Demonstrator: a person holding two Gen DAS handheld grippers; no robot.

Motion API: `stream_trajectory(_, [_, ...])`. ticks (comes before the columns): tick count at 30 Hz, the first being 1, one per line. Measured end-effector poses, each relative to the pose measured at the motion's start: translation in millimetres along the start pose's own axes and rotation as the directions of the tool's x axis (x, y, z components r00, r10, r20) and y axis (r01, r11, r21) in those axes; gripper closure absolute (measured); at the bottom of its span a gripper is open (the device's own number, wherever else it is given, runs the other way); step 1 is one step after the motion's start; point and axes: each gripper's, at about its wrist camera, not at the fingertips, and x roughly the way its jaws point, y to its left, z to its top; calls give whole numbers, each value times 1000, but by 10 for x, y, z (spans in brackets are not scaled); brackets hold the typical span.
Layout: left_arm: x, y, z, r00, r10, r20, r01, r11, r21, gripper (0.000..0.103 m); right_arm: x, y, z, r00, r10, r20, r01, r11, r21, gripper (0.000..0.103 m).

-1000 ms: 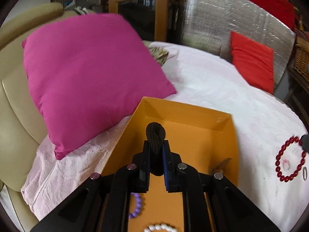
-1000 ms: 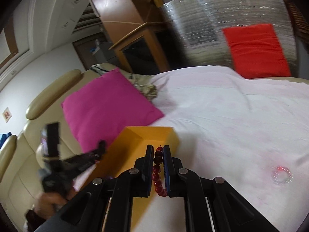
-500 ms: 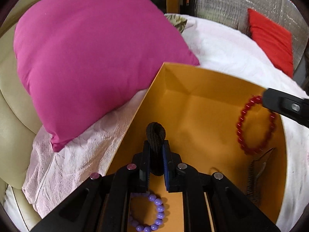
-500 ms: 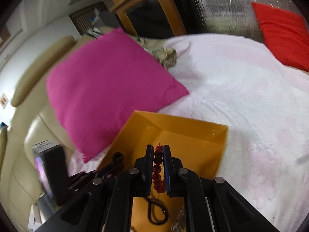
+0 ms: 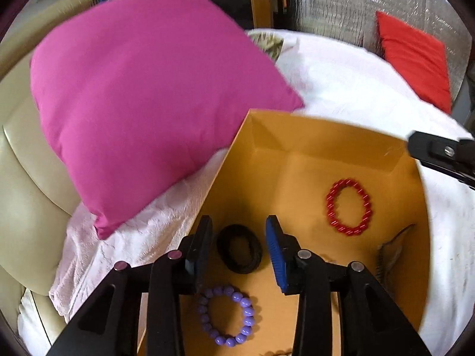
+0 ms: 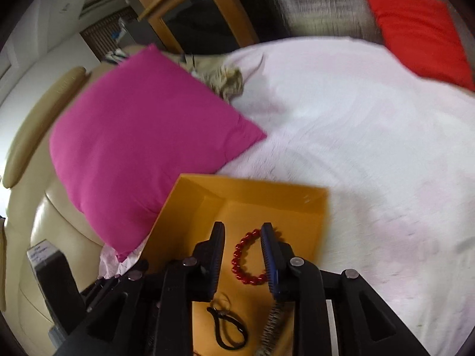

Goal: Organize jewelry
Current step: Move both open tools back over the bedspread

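An orange box (image 5: 326,136) lies on the bed, also in the right wrist view (image 6: 267,190). In the left wrist view my left gripper (image 5: 239,222) is open above a black hair tie (image 5: 239,252) lying on the box floor. A purple bead bracelet (image 5: 227,314) lies nearer, and a red bead bracelet (image 5: 347,206) lies at the right. My right gripper (image 6: 242,228) is open over the red bracelet (image 6: 246,261) lying in the box. A black looped cord (image 6: 228,329) and a hair clip (image 6: 271,320) lie below it.
A magenta pillow (image 5: 142,95) leans against the box's left side on a beige sofa (image 5: 20,184). A pale pink sheet (image 6: 371,136) covers the bed. A red cushion (image 5: 415,59) leans on a silver foil panel (image 5: 341,3). A wooden cabinet (image 6: 202,17) stands behind.
Both grippers opened. The left let go of the black hair tie and the right let go of the red bracelet; both now lie in the box.
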Motion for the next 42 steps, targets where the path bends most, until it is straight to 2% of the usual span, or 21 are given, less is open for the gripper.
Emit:
stream_trajectory(2, [-161, -51, 26, 999, -2, 41, 2, 1000, 0, 64, -258, -132, -11, 999, -6, 43, 6, 1000, 3, 75])
stream_trajectory(5, [-414, -158, 31, 994, -7, 111, 5, 1000, 15, 53, -658, -406, -69, 995, -22, 99, 19, 999, 35, 73])
stream_trajectory(6, [-516, -218, 26, 990, -11, 141, 7, 1000, 24, 52, -777, -494, -97, 993, -30, 113, 25, 999, 45, 68])
stream_trajectory(7, [-575, -254, 26, 987, -14, 159, 9, 999, 32, 52, -906, -597, -134, 991, -43, 129, 35, 998, 59, 56])
stream_trajectory(9, [-682, -347, 14, 982, -22, 186, 14, 999, 46, 51, -1175, -790, -223, 984, -65, 168, 50, 995, 90, 40])
stream_trajectory(14, [-896, -579, -33, 975, -51, 218, 38, 997, 60, 51, -1700, -1200, -501, 967, -123, 223, 93, 986, 138, 40])
stream_trajectory(19, [-1060, -843, -65, 969, -71, 237, 54, 995, 79, 47, -1977, -1571, -752, 956, -171, 237, 126, 973, 195, 40])
stream_trajectory(21, [-1118, -960, -77, 965, -74, 251, 54, 995, 86, 40, -2050, -1715, -852, 956, -184, 230, 135, 967, 215, 40])
stream_trajectory(32, [-1177, -1682, -172, 964, -112, 243, 66, 980, 187, 40, -2365, -2376, -1274, 944, -233, 235, 150, 934, 324, 40])
stream_trajectory(42, [-1106, -2137, -282, 970, -115, 213, 53, 960, 275, 40, -2486, -2830, -1412, 946, -232, 226, 125, 906, 405, 40])
